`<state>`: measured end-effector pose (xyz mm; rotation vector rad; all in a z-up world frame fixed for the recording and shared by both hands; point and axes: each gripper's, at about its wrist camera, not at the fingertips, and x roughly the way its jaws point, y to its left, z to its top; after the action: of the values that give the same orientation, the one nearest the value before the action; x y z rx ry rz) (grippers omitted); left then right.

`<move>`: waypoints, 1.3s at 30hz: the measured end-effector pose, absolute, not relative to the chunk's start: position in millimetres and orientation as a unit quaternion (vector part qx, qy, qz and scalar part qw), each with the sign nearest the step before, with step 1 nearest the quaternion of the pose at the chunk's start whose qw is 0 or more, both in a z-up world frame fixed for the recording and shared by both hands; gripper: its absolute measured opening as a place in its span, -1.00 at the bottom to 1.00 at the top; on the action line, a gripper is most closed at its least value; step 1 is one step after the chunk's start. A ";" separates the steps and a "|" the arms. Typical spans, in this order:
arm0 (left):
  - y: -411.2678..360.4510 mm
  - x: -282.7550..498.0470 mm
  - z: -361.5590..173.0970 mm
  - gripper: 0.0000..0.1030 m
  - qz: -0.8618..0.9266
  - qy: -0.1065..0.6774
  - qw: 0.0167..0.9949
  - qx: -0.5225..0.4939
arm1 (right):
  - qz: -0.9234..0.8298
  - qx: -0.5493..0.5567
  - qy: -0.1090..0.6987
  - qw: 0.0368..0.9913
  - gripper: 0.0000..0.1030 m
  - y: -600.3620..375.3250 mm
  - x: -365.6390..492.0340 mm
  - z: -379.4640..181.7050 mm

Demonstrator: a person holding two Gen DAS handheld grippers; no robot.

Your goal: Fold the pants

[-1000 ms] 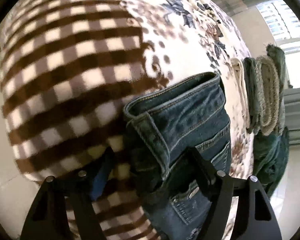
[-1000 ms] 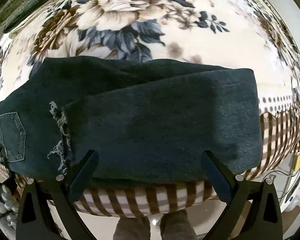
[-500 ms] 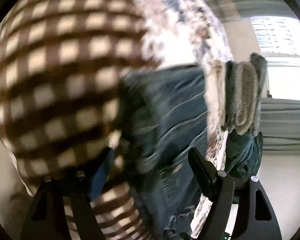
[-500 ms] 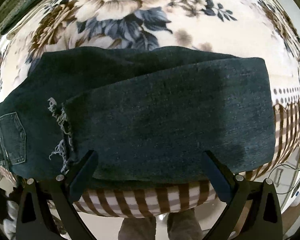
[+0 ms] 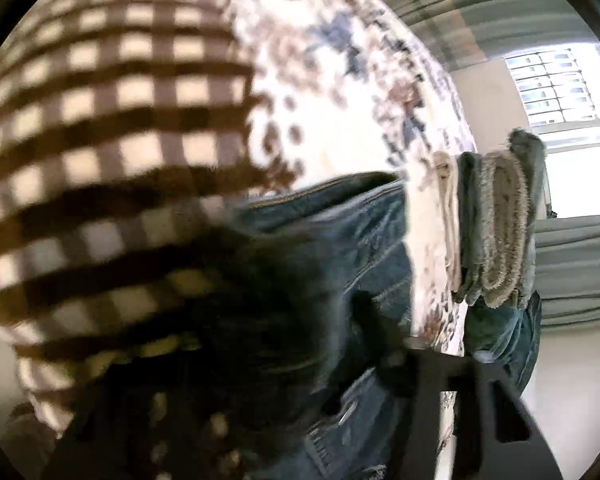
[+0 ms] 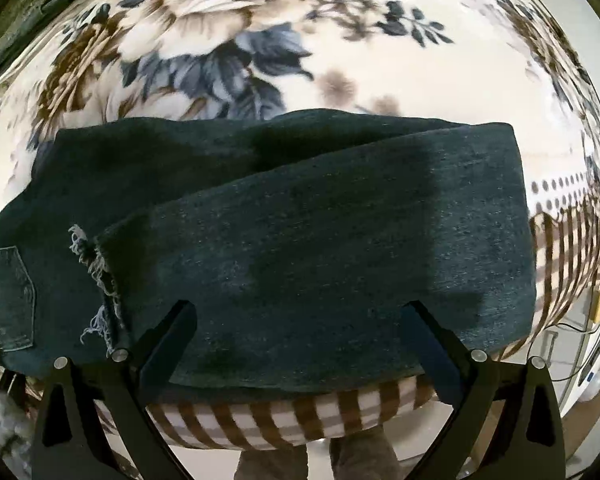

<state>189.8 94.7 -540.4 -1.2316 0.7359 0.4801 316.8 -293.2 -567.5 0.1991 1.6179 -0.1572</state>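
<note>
- Since a second ago, the left gripper [image 5: 284,344] has been swung and tipped, so its view is now smeared; its fingers have just been closing, with the waistband end of the jeans [image 5: 332,248] bunched between them.
- Whether the left fingers already press on the denim cannot be told through the blur; they stand partly closed.
- Over the same second the right gripper [image 6: 300,344] has been lowered a little toward the jeans [image 6: 284,240], which now fill more of its view.
- The right fingers are spread wide and hold nothing; they straddle the near edge of the folded legs, at 6 o'clock.
- The jeans lie folded lengthwise on a flowered and checked blanket [image 6: 340,40], frayed hem [image 6: 96,276] at 9 o'clock, back pocket [image 6: 8,300] further out.
- A stack of folded towels [image 5: 496,224] sits at 3 o'clock in the left view.
- Judged step: both ends are being taken up for the next fold.
- Next, a firm pinch on all layers at each end is called for, then an even lift so the legs are not dragged askew.
</note>
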 end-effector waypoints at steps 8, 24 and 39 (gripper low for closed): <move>115.9 200.1 -588.5 0.02 0.203 0.328 0.678 -0.626 | -0.064 0.093 0.723 0.681 1.00 -305.7 301.6 -566.5; 80.3 201.1 -549.8 0.14 0.186 0.321 0.718 -0.589 | -0.069 0.104 0.727 0.675 1.00 -325.1 261.7 -564.1; 40.0 233.9 -459.7 -0.60 0.129 0.319 0.826 -0.447 | -0.077 0.141 0.687 0.708 1.00 -380.8 272.7 -543.4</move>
<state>233.9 40.0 -459.7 -0.9491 0.6785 0.2737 272.7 -380.8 -543.4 0.3132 1.5261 -0.1711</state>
